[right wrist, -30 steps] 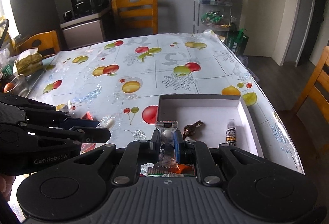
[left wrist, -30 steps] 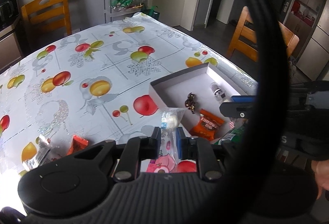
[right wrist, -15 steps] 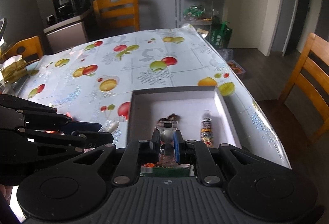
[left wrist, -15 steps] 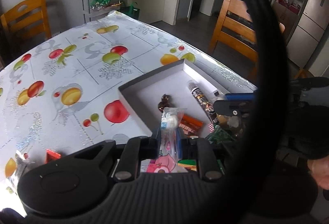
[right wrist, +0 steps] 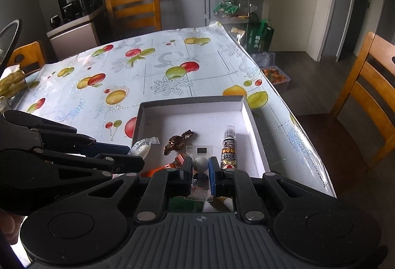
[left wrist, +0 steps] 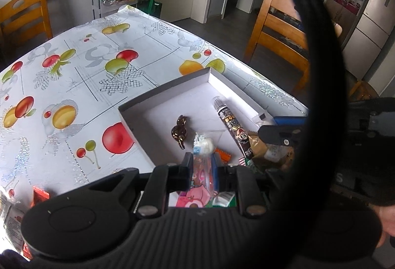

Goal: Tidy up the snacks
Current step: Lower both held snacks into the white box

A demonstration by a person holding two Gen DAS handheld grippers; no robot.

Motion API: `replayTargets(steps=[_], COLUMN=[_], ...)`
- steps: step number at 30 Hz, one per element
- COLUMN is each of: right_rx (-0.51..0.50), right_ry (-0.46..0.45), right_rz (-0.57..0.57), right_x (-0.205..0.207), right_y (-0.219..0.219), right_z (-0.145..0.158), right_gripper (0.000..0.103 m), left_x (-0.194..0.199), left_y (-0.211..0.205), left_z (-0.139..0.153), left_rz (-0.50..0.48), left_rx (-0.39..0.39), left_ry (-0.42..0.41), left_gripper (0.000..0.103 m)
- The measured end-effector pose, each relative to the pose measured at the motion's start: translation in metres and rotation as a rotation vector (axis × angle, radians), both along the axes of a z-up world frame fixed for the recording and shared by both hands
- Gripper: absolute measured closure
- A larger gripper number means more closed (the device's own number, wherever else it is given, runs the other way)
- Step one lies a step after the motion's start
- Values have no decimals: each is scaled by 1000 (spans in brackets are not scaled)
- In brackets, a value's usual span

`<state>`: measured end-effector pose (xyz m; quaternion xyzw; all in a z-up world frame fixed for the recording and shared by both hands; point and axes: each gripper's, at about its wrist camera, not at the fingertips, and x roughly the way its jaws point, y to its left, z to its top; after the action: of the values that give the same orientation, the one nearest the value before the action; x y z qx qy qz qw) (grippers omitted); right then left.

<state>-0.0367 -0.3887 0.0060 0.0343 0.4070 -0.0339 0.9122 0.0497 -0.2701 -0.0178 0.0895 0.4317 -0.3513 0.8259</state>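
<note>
A shallow white box point(left wrist: 160, 96) lies on the fruit-print tablecloth near the table's right edge. Inside it are a brown twisted candy point(left wrist: 180, 132), a long dark snack tube point(left wrist: 232, 128) and an orange packet point(left wrist: 223, 156). My left gripper point(left wrist: 201, 167) is shut on a clear-wrapped white candy point(left wrist: 203, 145) above the box's near end. In the right wrist view, my right gripper point(right wrist: 200, 165) is shut on a silver-wrapped candy point(right wrist: 200, 162) over the same box point(right wrist: 192, 100), beside the tube point(right wrist: 228, 153). The left gripper point(right wrist: 133, 155) with its white candy point(right wrist: 140, 148) is at the box's left wall.
Orange packets point(left wrist: 40, 195) lie on the cloth left of my left gripper. A black cable loop point(left wrist: 318, 47) crosses the left wrist view. Wooden chairs point(right wrist: 370, 96) stand round the table. A wire rack point(right wrist: 227, 2) with bags is behind it.
Both grippers have moved forward and slightly down over the box, each keeping its candy. The box now fills more of both views.
</note>
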Motion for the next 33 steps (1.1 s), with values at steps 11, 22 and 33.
replayTargets(steps=[11, 22, 33], right_rx=[0, 5, 10], right_ry=[29, 44, 74], right_rz=[39, 55, 62], right_x=[15, 22, 27], right_y=[-10, -16, -22], right_z=[-9, -15, -25], right_gripper=[87, 87, 87], left_x=[13, 15, 17], left_y=[-19, -30, -40], left_z=[-14, -19, -28], left_rz=[19, 18, -1], left_rx=[22, 45, 67], left_ry=[22, 30, 47], left_gripper=[91, 91, 91])
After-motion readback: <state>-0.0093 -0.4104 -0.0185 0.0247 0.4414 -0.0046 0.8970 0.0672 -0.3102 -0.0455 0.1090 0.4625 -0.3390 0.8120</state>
